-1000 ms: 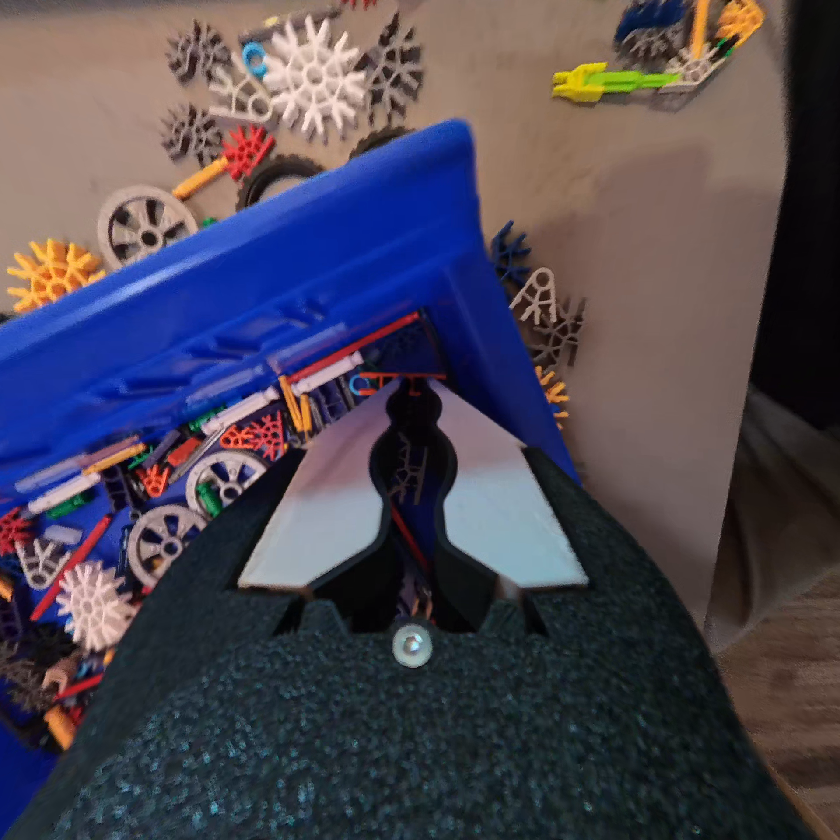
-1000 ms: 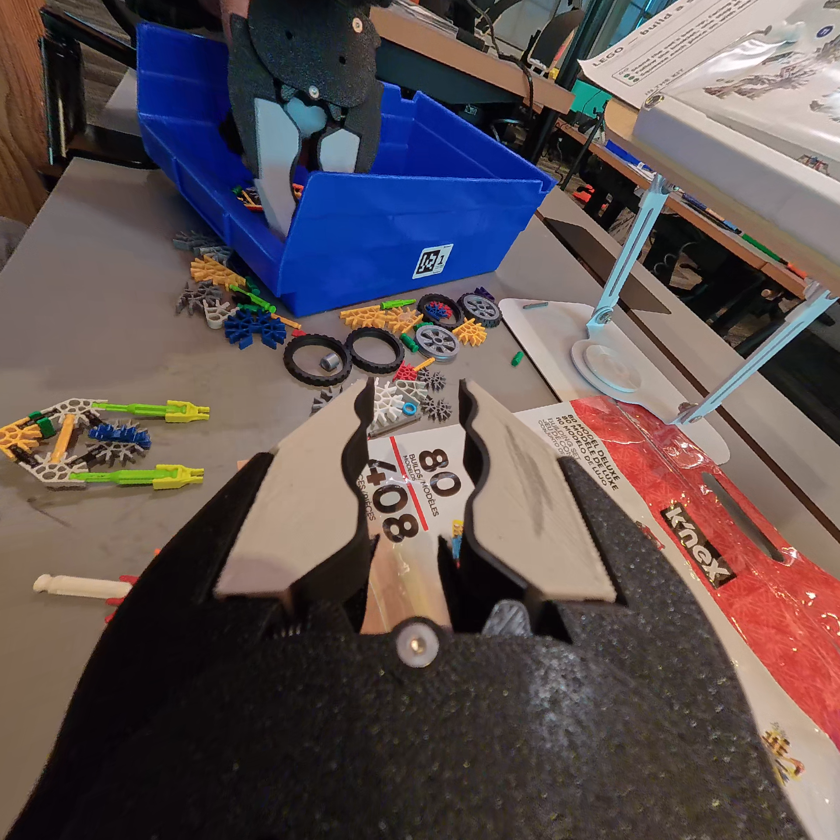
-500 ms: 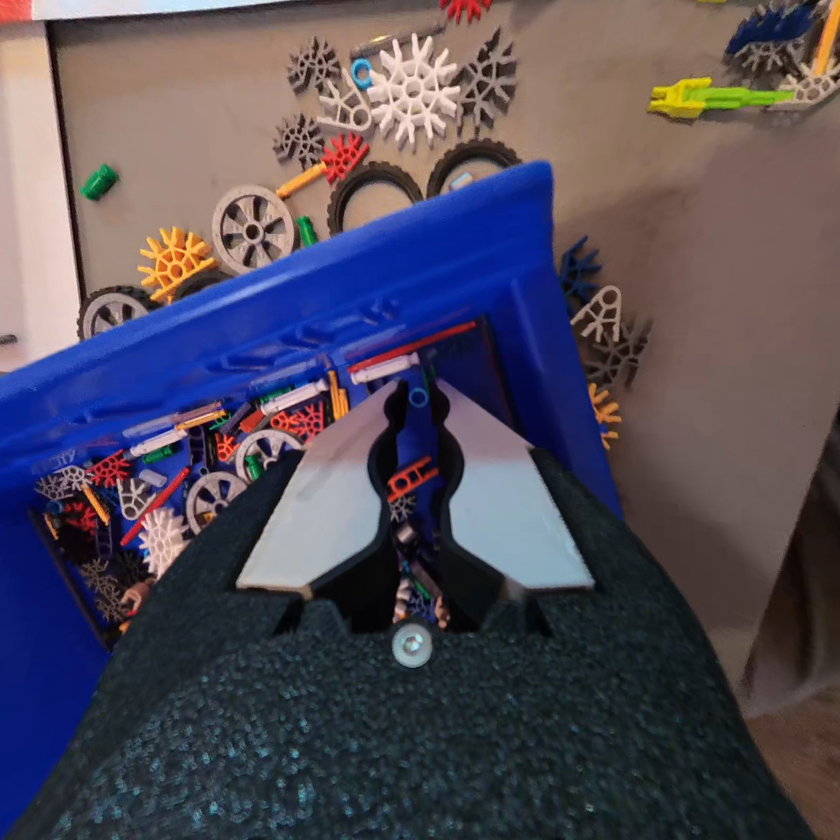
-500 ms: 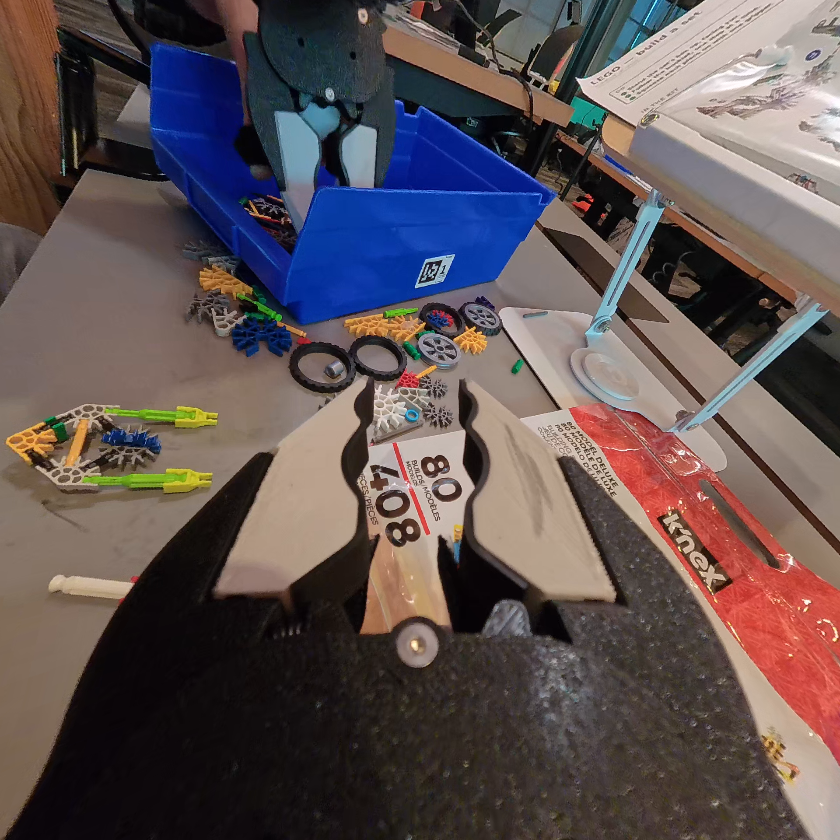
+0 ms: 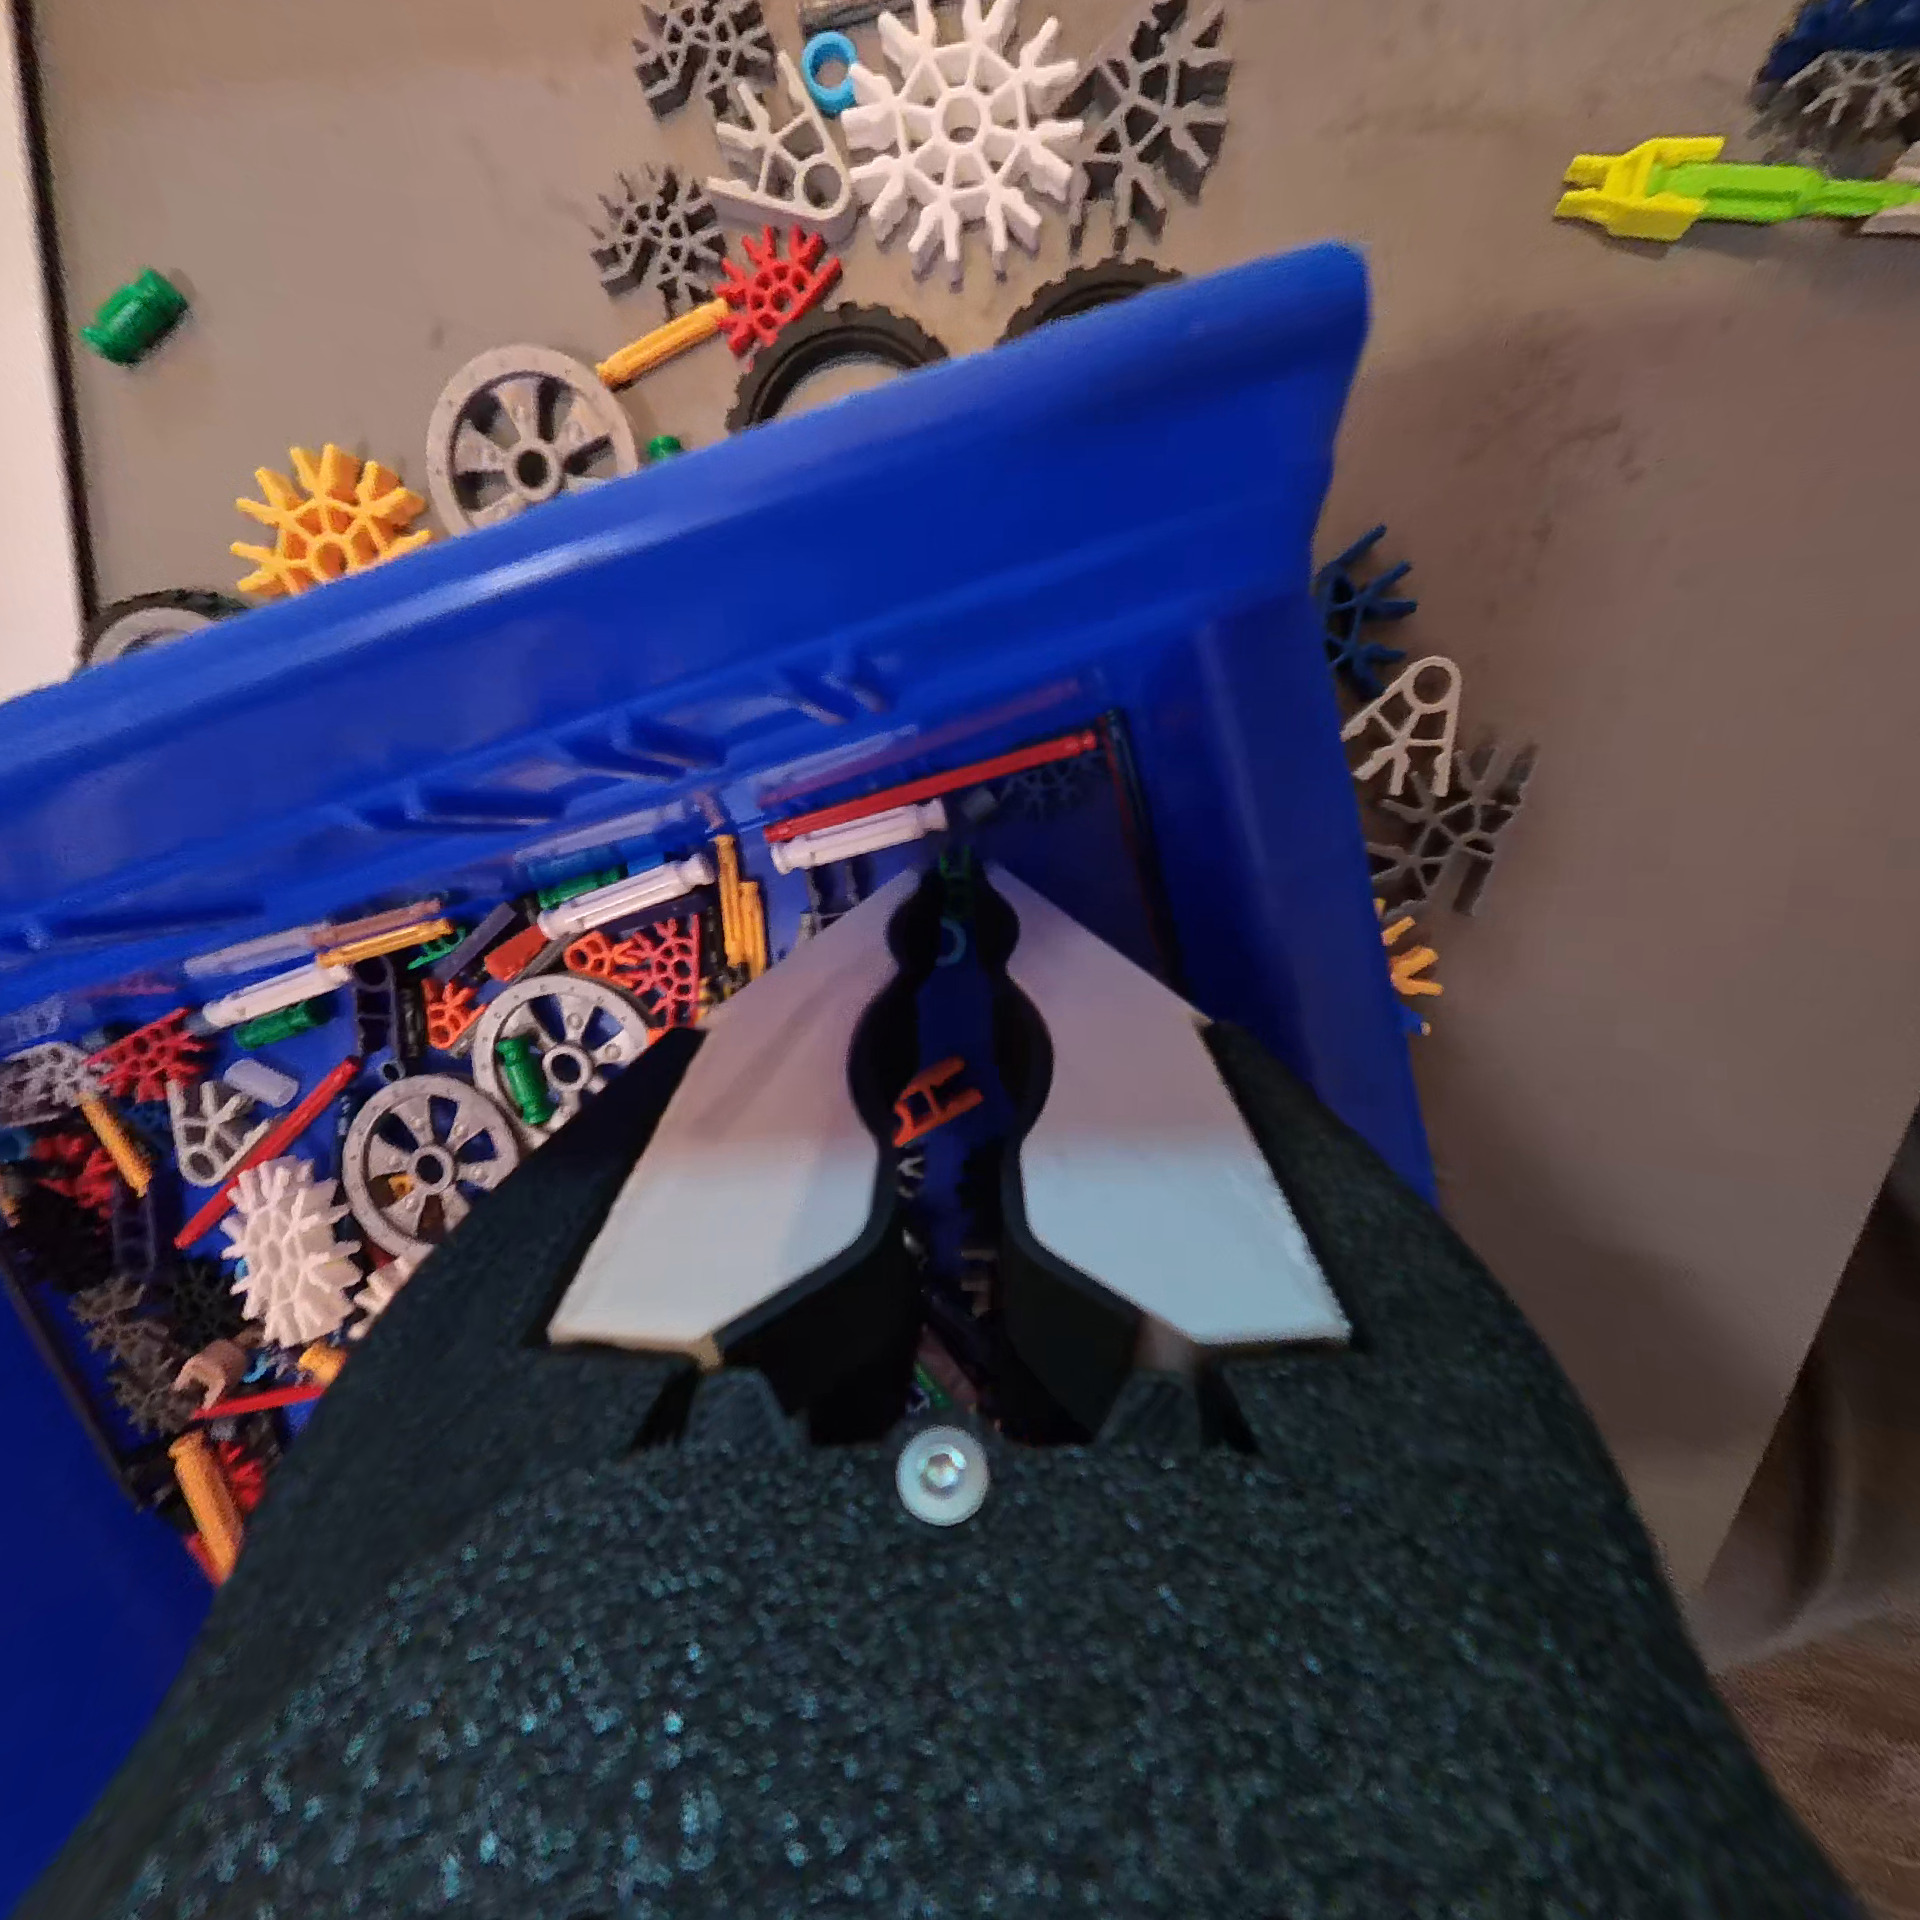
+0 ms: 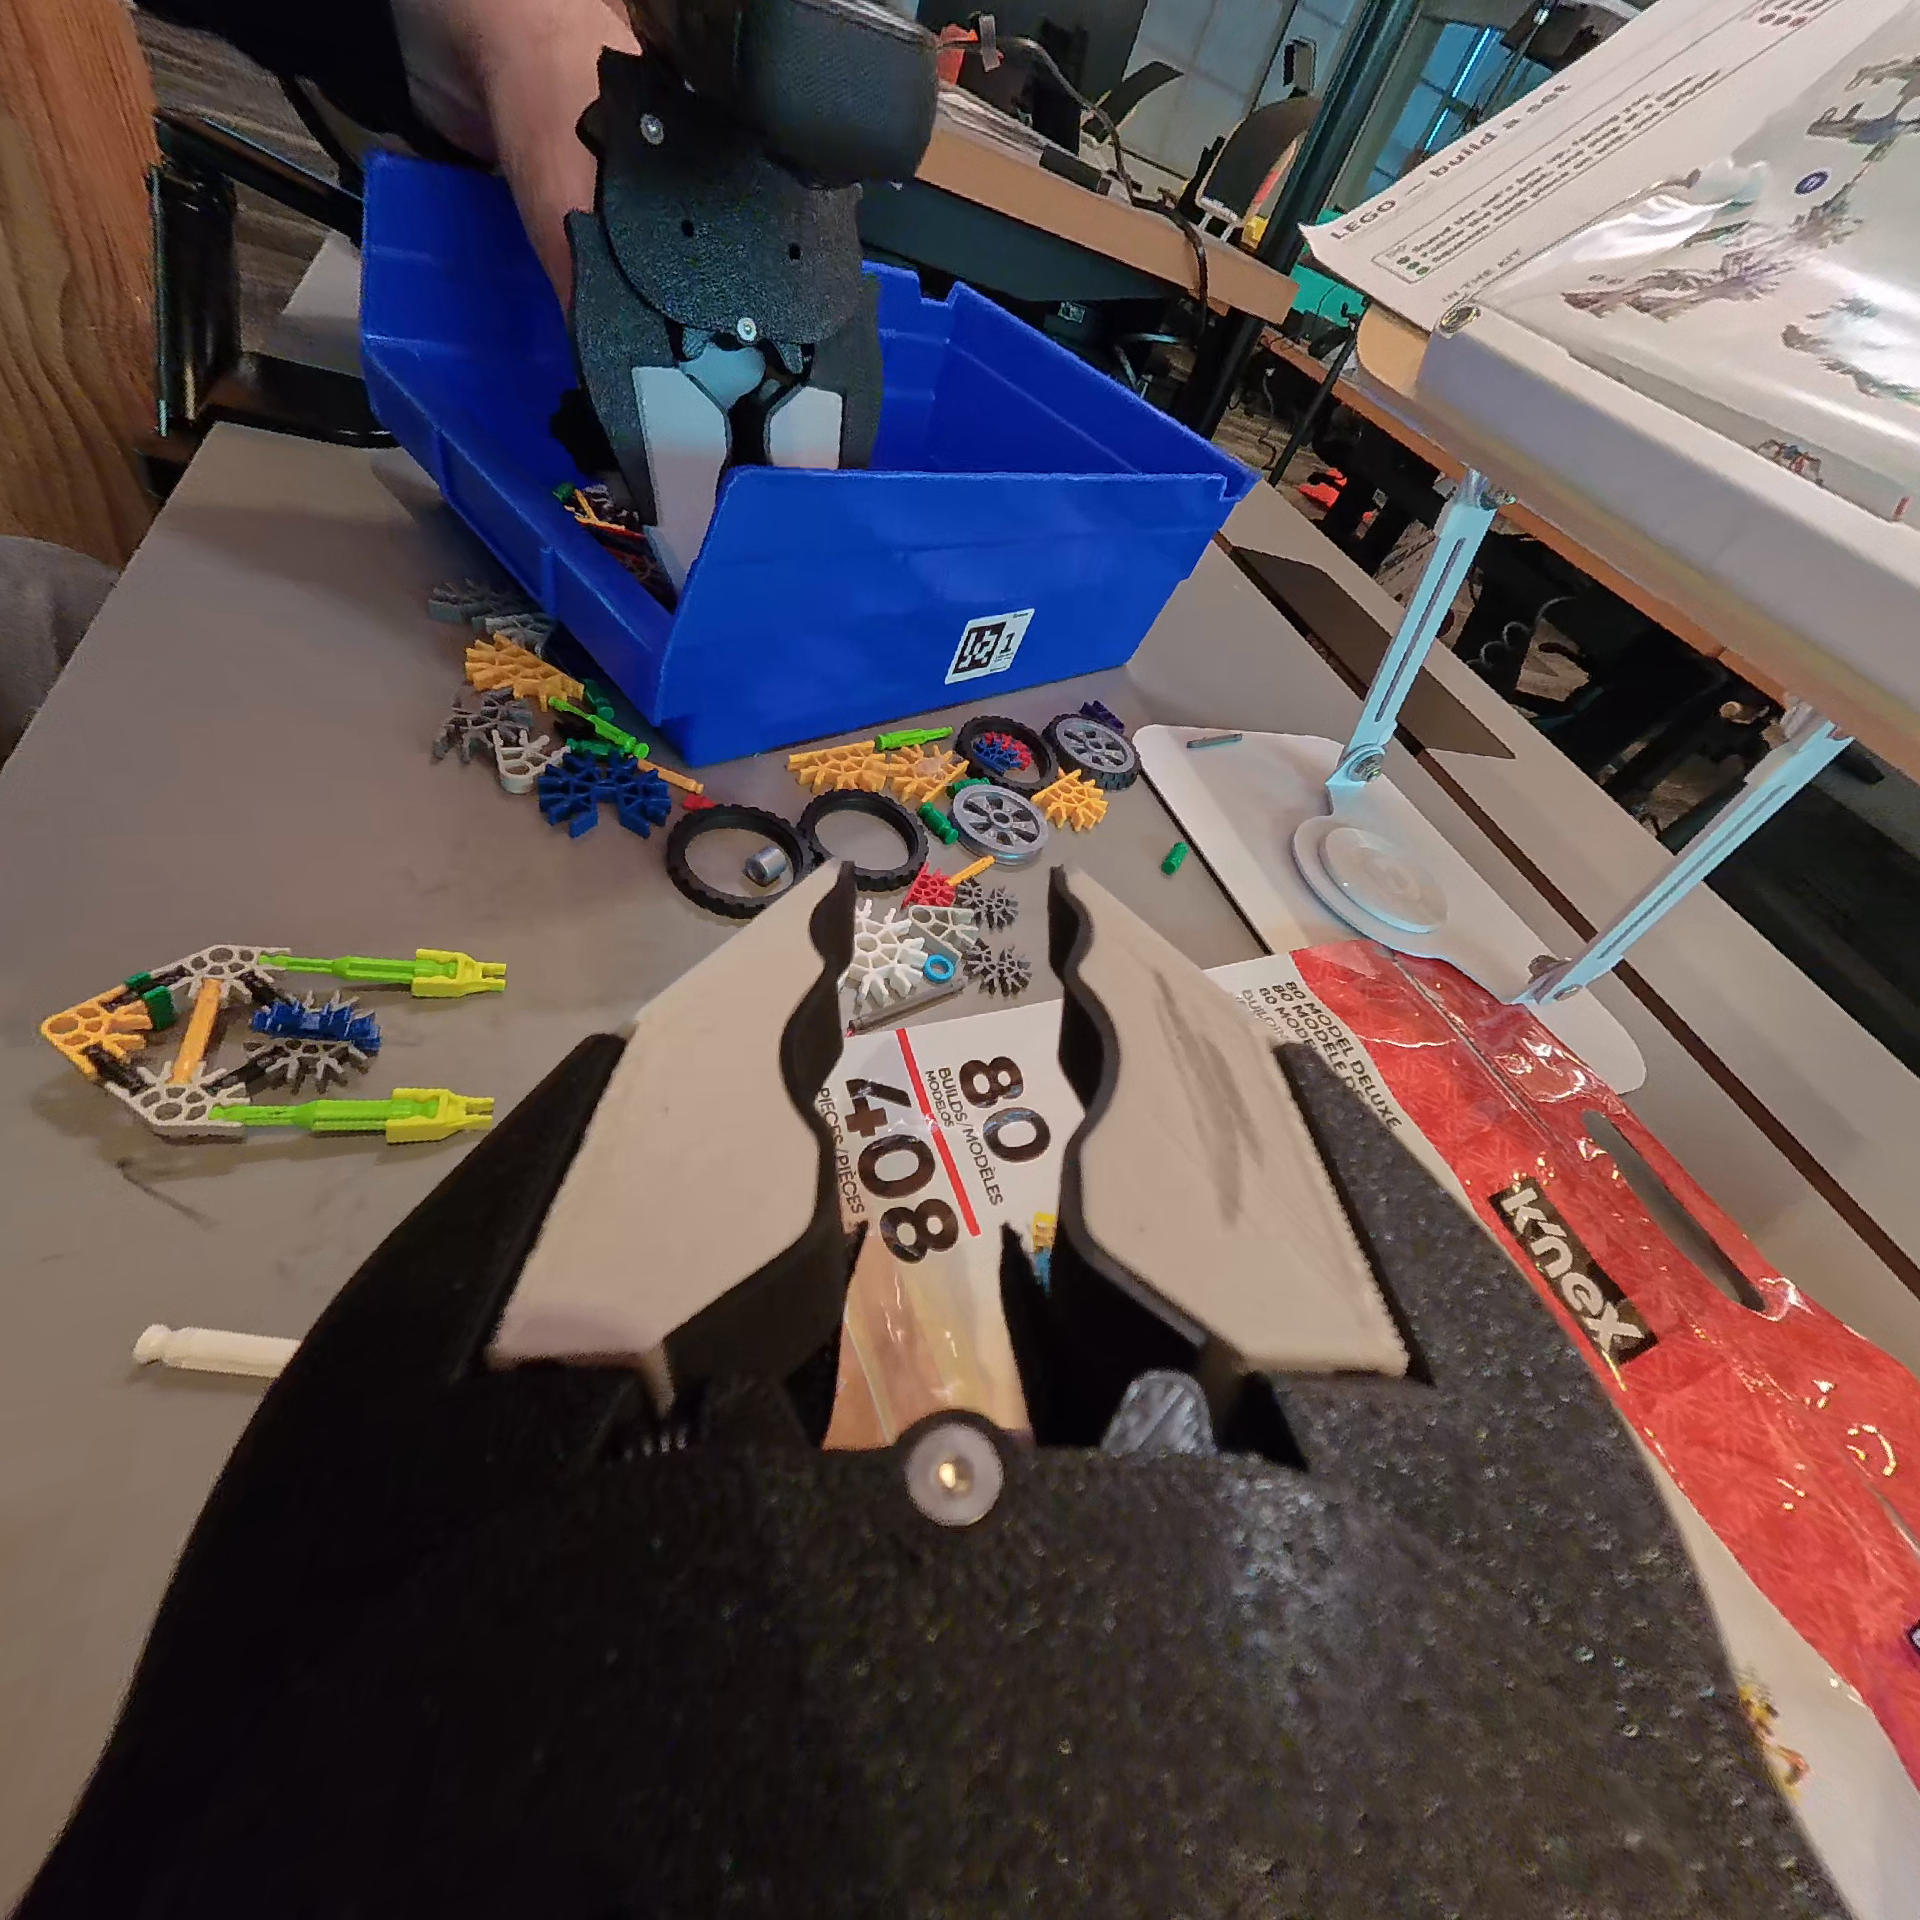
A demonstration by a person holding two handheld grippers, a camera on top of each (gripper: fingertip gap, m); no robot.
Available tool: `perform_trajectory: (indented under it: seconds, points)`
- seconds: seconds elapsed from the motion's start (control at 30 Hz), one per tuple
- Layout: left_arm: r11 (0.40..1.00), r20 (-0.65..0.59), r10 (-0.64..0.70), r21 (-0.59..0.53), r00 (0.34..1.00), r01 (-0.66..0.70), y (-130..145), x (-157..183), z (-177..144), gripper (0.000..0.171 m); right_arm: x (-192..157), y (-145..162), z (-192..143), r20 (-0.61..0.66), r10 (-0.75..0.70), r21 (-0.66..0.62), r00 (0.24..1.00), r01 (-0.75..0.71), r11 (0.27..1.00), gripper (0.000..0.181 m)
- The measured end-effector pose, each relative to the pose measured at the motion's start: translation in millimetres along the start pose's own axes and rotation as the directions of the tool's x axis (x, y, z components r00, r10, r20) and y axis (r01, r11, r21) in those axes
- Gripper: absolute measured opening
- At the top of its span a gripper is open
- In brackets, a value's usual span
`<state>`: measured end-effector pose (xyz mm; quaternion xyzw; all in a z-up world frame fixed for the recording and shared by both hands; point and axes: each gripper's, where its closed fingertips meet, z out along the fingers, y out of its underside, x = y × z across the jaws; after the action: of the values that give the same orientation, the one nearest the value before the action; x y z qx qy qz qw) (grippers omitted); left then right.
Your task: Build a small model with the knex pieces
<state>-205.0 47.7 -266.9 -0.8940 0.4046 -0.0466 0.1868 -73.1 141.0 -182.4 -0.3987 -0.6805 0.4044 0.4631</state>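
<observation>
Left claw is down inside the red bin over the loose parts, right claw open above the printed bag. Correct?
One error: the bin is blue, not red, as the right wrist view shows. The left claw is down inside it over the loose parts, and the right claw is open above the printed bag.
</observation>
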Motion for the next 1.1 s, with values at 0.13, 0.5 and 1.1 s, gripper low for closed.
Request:
perform_trajectory:
  seconds: [0.13,0.5,1.1]
  points:
    - [0.998,0.079,-0.036,0.046,0.996,0.032,-8.5,-9.0,-21.5,0.003,-0.3,-6.2,-2.6,-0.011,-0.020,0.006,1.000,0.020,1.000,0.036]
    - [0.906,0.230,-0.222,0.407,0.948,0.113,-72.9,36.4,-94.7,0.004,-21.2,-32.8,-7.5,-0.005,-0.130,0.045,0.992,0.130,0.991,0.035]
    - [0.033,-0.378,-0.402,0.904,0.834,0.426,-170.9,106.0,-112.5,0.003,-89.2,-82.7,-12.7,0.006,-0.005,0.087,1.000,0.004,0.996,0.023]
